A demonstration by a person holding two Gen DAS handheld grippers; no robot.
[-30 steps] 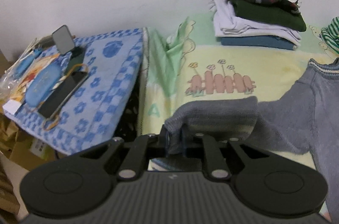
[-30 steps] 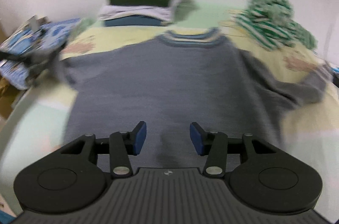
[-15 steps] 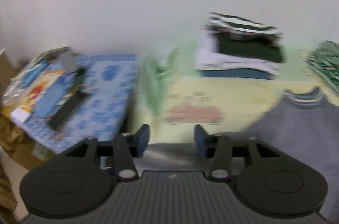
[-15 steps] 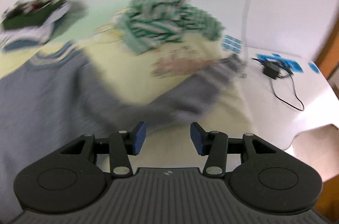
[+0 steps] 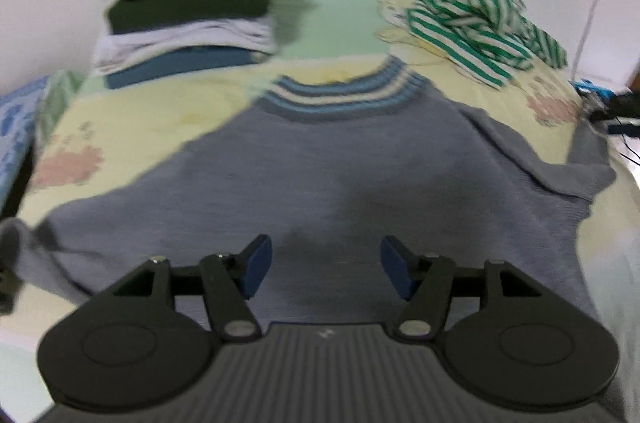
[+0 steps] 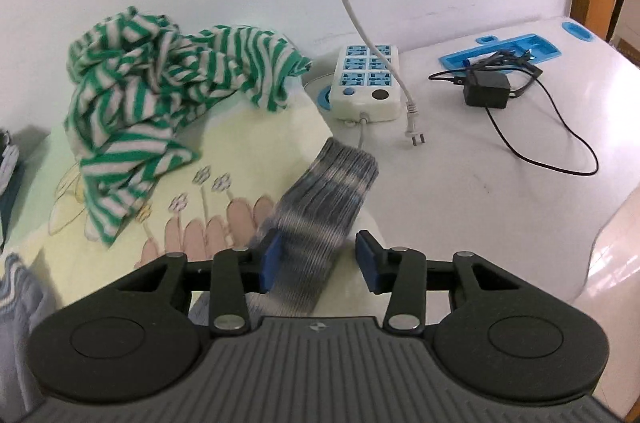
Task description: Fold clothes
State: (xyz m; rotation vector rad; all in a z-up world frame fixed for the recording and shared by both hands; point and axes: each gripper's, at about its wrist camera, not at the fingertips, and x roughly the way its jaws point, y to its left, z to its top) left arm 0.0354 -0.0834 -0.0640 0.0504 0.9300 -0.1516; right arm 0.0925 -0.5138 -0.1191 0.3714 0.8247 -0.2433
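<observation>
A grey knit sweater lies spread flat on the pale yellow blanket, striped collar toward the wall. Its right sleeve cuff reaches toward the blanket's edge and runs between the jaws of the right gripper, which are closing on it (the right pad is not touching). The left gripper hangs over the sweater's body, jaws opening, nothing between them. Behind lie a folded clothes stack, a crumpled green-striped shirt and a power strip.
</observation>
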